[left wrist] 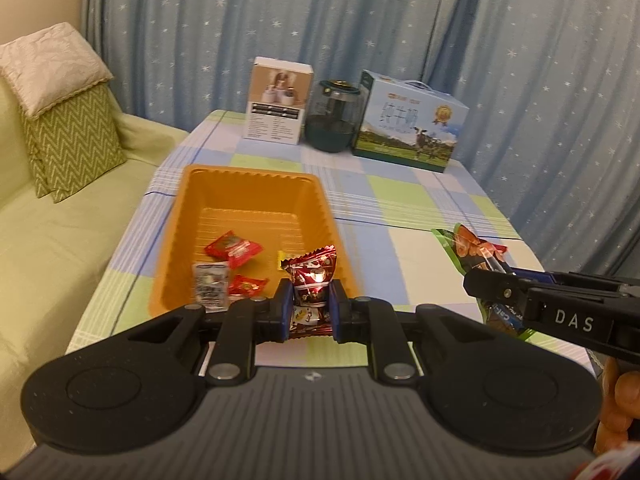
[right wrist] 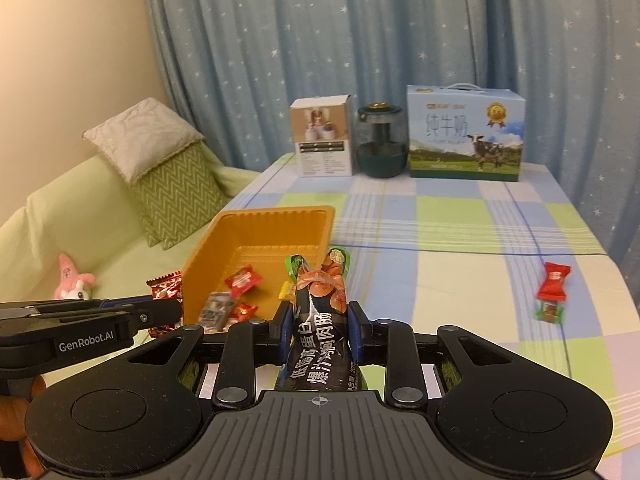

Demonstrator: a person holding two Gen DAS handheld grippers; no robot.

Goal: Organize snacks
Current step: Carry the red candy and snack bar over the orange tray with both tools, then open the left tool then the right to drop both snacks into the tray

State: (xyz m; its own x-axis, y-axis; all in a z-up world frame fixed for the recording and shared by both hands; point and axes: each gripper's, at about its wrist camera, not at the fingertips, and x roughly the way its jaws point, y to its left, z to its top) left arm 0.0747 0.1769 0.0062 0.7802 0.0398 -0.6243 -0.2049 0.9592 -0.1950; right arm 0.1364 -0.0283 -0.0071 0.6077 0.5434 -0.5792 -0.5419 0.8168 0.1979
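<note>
An orange tray (left wrist: 248, 192) sits on the checked tablecloth and holds several small wrapped snacks, among them red candies (left wrist: 232, 249) and a silver packet (left wrist: 211, 286). My left gripper (left wrist: 311, 312) is shut on a dark red foil snack (left wrist: 314, 276) just above the tray's near right corner. My right gripper (right wrist: 320, 330) is shut on a green and black sausage snack pack (right wrist: 320, 300), held to the right of the tray (right wrist: 240, 236). The right gripper also shows in the left wrist view (left wrist: 492, 280), and the left gripper in the right wrist view (right wrist: 168, 312).
A red candy (right wrist: 554, 280) and a small green one (right wrist: 549, 313) lie on the table at the right. A white box (left wrist: 278, 100), a dark jar (left wrist: 334, 116) and a milk carton box (left wrist: 412, 120) stand at the back. A sofa with cushions (left wrist: 68, 140) is left.
</note>
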